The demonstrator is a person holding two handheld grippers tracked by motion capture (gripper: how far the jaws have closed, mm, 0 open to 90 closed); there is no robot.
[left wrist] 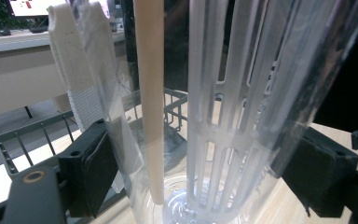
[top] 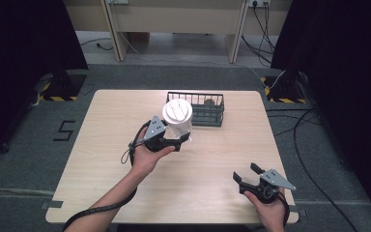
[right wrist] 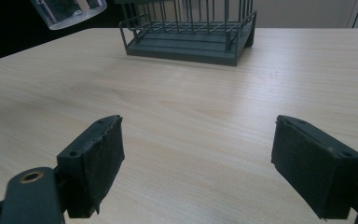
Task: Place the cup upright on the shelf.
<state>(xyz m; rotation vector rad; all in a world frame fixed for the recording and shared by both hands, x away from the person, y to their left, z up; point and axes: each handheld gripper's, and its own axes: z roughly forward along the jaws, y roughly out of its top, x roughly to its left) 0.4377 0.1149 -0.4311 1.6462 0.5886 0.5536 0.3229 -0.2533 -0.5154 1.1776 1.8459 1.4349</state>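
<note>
Clear jar with white lid (top: 178,116) is clamped by left hand-held gripper (top: 182,140), lifted near desk (top: 101,145) centre, just before wire basket (top: 207,113). Right hand-held gripper (top: 246,175) is held open near front right corner.

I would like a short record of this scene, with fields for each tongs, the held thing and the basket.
left tongs: shut on the clear cup, lifted off the table
clear cup: white lid, white slotted insert inside
right tongs: open, holding nothing, low over the table's near right part
basket: dark wire, at the far edge, just right of the cup
</note>
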